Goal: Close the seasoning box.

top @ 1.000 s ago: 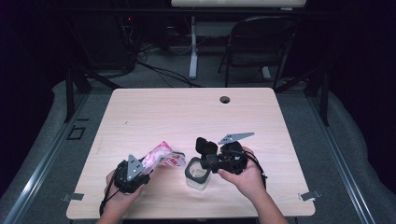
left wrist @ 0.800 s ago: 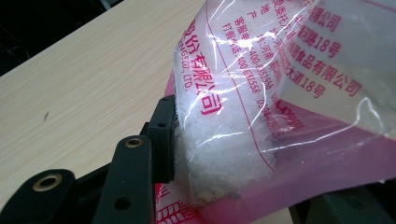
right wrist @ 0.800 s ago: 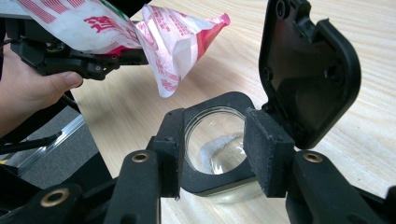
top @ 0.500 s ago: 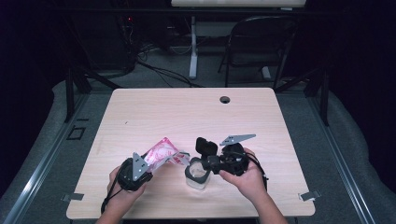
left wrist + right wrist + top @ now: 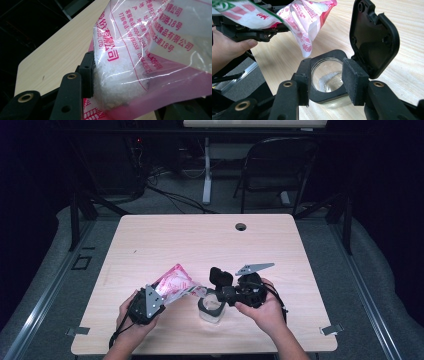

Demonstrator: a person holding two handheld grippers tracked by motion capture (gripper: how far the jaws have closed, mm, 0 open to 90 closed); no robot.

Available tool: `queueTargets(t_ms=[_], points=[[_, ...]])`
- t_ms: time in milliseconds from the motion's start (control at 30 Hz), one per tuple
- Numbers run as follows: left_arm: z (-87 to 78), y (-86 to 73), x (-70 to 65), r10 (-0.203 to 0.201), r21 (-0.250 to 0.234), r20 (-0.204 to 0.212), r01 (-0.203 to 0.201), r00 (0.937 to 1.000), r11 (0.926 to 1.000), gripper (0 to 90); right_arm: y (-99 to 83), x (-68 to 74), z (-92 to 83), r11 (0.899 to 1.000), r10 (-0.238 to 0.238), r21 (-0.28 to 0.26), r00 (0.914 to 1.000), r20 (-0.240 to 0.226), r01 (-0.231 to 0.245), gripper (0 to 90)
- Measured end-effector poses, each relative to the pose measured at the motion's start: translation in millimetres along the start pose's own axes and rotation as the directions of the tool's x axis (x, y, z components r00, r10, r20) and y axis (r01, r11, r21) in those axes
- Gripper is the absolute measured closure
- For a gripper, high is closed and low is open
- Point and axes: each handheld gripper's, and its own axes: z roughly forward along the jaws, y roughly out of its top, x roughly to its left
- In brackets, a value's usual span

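Note:
A pink and clear bag (image 5: 174, 282) of white granules hangs tilted over the table, and my left gripper (image 5: 161, 294) is shut on its lower end. In the left gripper view one pad (image 5: 88, 72) presses into the bag (image 5: 130, 57). The bag's open corner (image 5: 308, 47) points down beside a small clear jar (image 5: 210, 310). My right gripper (image 5: 214, 299) is shut on the jar's black collar (image 5: 322, 96), a pad on each side. The jar's flip lid (image 5: 374, 37) stands open, and a little white powder (image 5: 325, 78) lies inside.
The light wood table (image 5: 200, 240) has a round cable hole (image 5: 241, 226) near its far edge. A dark folding chair (image 5: 277, 165) and cables on the floor lie beyond it. The jar stands close to the table's near edge.
The bag's mouth has tipped slightly closer to the jar. The right hand and the jar have stayed where they were.

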Motion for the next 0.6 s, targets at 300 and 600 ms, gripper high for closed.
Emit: queueTargets(t_ms=[300, 600], points=[[-1.0, 0.3, -2.6, 0.031, -0.003, -0.030, -0.031, 0.9991, 0.9995, 58.5, 6.8, -0.6, -2.7, 1.000, 0.012, 0.015, 0.9999, -0.002, -0.012, 69.9], [-2.8, 3.2, -8.8, 0.060, -0.018, -0.041, -0.061, 0.9973, 0.9980, 58.5, 26.5, 3.5, -0.7, 1.000, 0.016, -0.004, 0.9998, -0.007, -0.016, 69.2]])
